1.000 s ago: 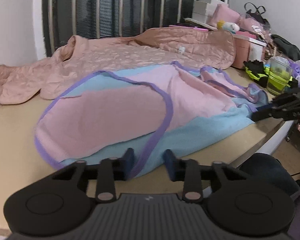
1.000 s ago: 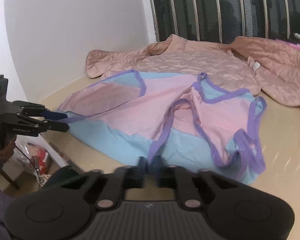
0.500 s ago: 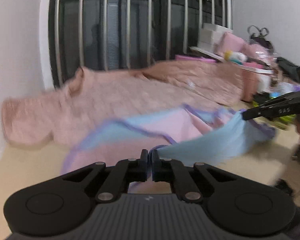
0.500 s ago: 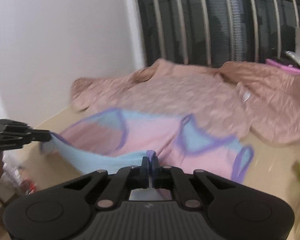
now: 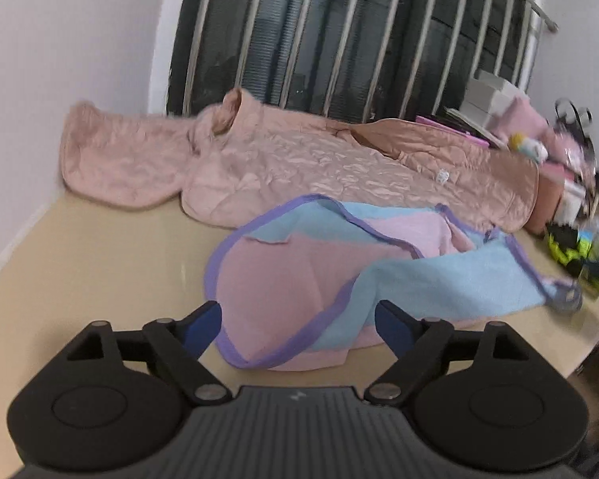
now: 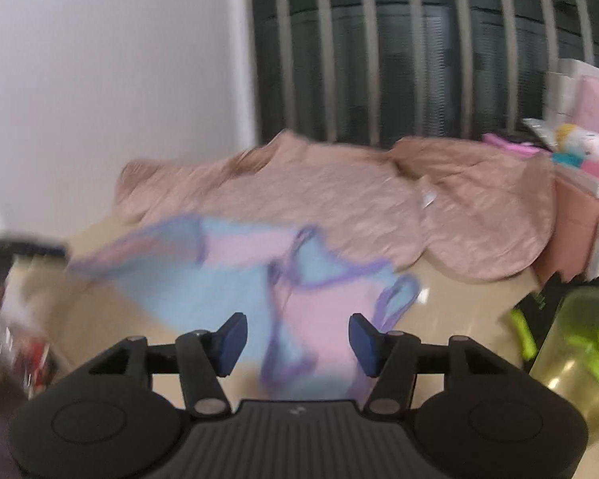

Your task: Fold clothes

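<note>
Each gripper, left (image 5: 297, 329) and right (image 6: 293, 339), is matt black plastic: a ribbed housing with a small pale mark, flanked by two round lobes with disc insets. Angular linkage arms pinned with silvery screws carry dark blue pads (image 5: 203, 325) at the fingertips.

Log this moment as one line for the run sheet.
left gripper: opening, nothing pinched | right gripper: opening, nothing pinched | garment: folded over on table
</note>
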A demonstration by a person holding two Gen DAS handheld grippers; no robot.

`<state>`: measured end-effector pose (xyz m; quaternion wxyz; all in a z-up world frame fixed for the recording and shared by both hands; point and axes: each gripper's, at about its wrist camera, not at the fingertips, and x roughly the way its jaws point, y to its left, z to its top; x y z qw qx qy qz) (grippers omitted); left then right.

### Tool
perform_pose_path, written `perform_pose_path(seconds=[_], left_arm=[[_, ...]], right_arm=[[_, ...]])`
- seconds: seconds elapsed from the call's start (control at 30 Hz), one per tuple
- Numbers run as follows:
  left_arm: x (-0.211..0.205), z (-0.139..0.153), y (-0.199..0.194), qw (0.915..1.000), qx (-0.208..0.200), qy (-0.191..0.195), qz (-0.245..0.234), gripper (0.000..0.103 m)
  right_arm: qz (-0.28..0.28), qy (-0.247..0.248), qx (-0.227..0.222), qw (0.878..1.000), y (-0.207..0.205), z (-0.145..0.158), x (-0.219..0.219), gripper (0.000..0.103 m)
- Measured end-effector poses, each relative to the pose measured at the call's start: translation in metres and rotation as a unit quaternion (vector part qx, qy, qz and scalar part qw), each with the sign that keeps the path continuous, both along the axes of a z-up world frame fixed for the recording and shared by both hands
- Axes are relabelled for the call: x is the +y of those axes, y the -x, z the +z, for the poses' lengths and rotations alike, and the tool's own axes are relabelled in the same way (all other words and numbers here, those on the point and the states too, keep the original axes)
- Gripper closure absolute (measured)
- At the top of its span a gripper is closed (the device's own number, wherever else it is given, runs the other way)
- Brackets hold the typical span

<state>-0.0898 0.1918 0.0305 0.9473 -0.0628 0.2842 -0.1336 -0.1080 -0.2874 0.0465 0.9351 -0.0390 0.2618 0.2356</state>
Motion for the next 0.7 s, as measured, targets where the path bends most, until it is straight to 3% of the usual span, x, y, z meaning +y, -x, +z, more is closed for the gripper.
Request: perform_pose_path(seconds=[0.03, 0.1, 0.17, 0.2, 0.23, 0.27, 0.3, 0.4, 0.43, 0.47, 0.5, 0.53, 0.57, 0.63, 0.7], left_arm=[[-0.004, -0.001, -0.005, 1.0, 0.007, 0.002, -0.003, 0.018], [-0.019, -0.003, -0.009, 0.9991, 0.004, -0.037, -0.02, 0.022], [-0.03, -0.004, -0.009, 0.997, 0.0, -0.071, -0.031, 0.033], [-0.031, -0.005, -0.009, 0.9968, 0.004, -0.074, -0.03, 0.049], [-0.031, -0.008, -0.008, 0.9966, 0.012, -0.077, -0.026, 0.067], [-0.031, -0.012, -0.008, 0.9964, 0.021, -0.08, -0.02, 0.074], [-0.027, -0.015, -0.007, 0.9959, 0.029, -0.085, -0.009, 0.073], [-0.01, -0.014, 0.007, 0.9974, 0.023, -0.068, 0.002, 0.063], [-0.007, -0.013, 0.01, 0.9978, 0.016, -0.065, 0.006, 0.044], [-0.005, -0.012, 0.014, 0.998, 0.008, -0.062, 0.01, 0.033], [-0.003, -0.012, 0.015, 0.998, 0.004, -0.062, 0.013, 0.033], [-0.003, -0.013, 0.014, 0.9981, 0.006, -0.06, 0.014, 0.041], [-0.002, -0.012, 0.011, 0.9982, 0.012, -0.057, 0.015, 0.065], [0.0, -0.015, 0.005, 0.998, 0.027, -0.055, 0.017, 0.098], [0.003, -0.018, 0.002, 0.9977, 0.034, -0.055, 0.019, 0.099]], right_arm=[[-0.002, 0.011, 0.001, 1.0, 0.002, -0.007, 0.002, 0.047], [-0.007, 0.023, 0.007, 1.0, 0.003, -0.018, 0.007, 0.048], [-0.013, 0.022, 0.011, 1.0, 0.001, -0.028, 0.007, 0.052], [-0.018, 0.02, 0.013, 1.0, 0.0, -0.033, 0.006, 0.053], [-0.026, 0.021, 0.019, 0.999, -0.001, -0.038, 0.004, 0.066], [-0.034, 0.022, 0.024, 0.999, -0.002, -0.044, 0.003, 0.084], [-0.044, 0.019, 0.028, 0.998, -0.004, -0.047, 0.0, 0.091], [-0.071, -0.011, 0.024, 0.997, -0.008, -0.046, -0.013, 0.093], [-0.069, -0.02, 0.019, 0.997, -0.007, -0.045, -0.016, 0.093], [-0.066, -0.021, 0.018, 0.997, -0.006, -0.046, -0.017, 0.093], [-0.064, -0.019, 0.02, 0.998, -0.007, -0.046, -0.017, 0.093], [-0.062, -0.016, 0.02, 0.998, -0.007, -0.047, -0.016, 0.093], [-0.06, -0.015, 0.021, 0.998, -0.008, -0.049, -0.015, 0.093], [-0.058, -0.015, 0.025, 0.998, -0.008, -0.051, -0.014, 0.096], [-0.038, -0.01, 0.033, 0.999, -0.003, -0.051, -0.011, 0.1]])
